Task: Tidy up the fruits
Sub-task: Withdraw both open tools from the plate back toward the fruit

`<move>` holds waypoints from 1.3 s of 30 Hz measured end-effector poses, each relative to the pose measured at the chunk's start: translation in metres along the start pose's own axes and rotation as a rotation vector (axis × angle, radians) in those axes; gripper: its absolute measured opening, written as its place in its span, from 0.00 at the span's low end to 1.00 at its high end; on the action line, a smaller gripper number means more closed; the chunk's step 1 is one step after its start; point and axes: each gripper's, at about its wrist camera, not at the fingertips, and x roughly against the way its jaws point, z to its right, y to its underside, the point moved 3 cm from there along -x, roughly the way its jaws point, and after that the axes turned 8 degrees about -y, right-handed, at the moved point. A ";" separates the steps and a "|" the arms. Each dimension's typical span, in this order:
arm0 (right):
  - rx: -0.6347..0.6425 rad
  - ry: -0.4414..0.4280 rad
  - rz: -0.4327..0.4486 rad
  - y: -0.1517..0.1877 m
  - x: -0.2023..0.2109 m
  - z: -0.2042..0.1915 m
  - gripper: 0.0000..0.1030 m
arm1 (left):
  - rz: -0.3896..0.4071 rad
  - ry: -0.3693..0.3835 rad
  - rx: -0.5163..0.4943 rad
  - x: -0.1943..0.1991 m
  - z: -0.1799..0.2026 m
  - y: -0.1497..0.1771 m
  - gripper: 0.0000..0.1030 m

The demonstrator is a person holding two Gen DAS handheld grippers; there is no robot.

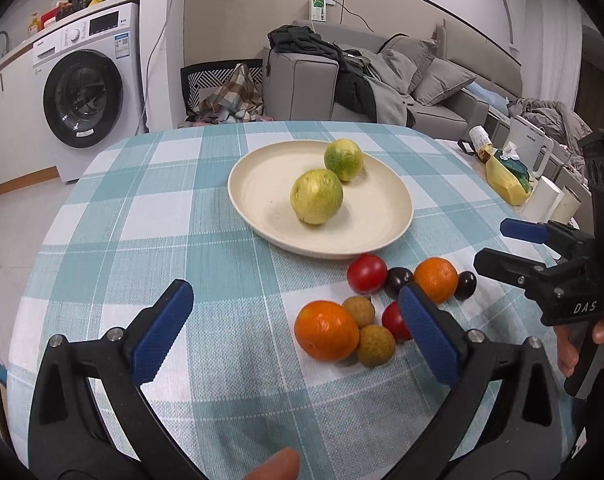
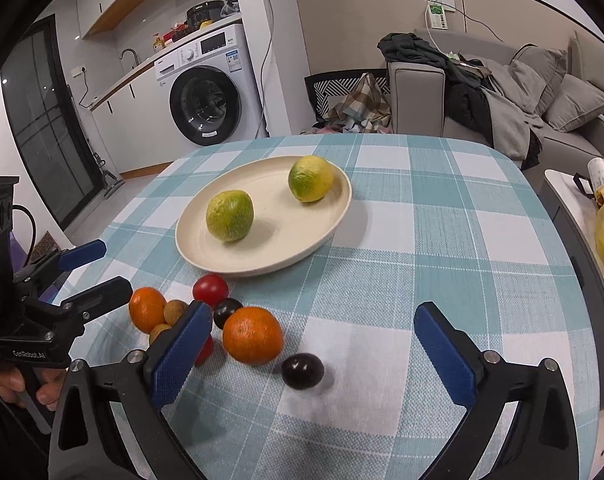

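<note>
A cream plate [image 1: 262,200] [image 2: 278,248] on the checked tablecloth holds two green-yellow citrus fruits [image 1: 317,197] [image 2: 230,216]. In front of the plate lies a cluster of small fruit: two oranges [image 1: 326,330] [image 2: 253,334], two red tomatoes [image 1: 366,273] [image 2: 210,289], brown longans [image 1: 375,345] [image 2: 175,311] and dark plums [image 1: 465,285] [image 2: 302,370]. My left gripper [image 1: 298,332] is open above the cloth with the near orange between its blue fingers, untouched. My right gripper [image 2: 313,356] is open too, around an orange and a plum. Each gripper shows at the other view's edge.
A side table [image 1: 501,208] at the right carries a yellow bag, a white kettle and cups. A sofa with clothes [image 2: 481,92] and a washing machine [image 2: 210,100] stand beyond the table's far edge. A thumb [image 1: 274,466] shows at the bottom.
</note>
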 end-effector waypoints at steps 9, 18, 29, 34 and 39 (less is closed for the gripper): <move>0.002 0.004 -0.038 0.014 0.001 0.000 1.00 | -0.037 -0.002 0.011 -0.002 -0.002 0.013 0.99; 0.004 0.012 -0.108 0.027 -0.006 0.002 1.00 | -0.064 -0.009 0.024 -0.010 -0.007 0.015 0.99; -0.001 -0.052 -0.139 0.036 -0.011 -0.001 0.89 | -0.103 0.002 0.047 -0.027 -0.012 0.017 0.99; 0.017 -0.061 -0.150 0.037 -0.015 -0.003 0.76 | -0.105 0.009 0.043 -0.029 -0.011 0.018 0.98; 0.034 -0.053 -0.153 0.037 -0.018 -0.005 0.69 | -0.113 0.027 0.026 -0.032 -0.008 0.018 0.88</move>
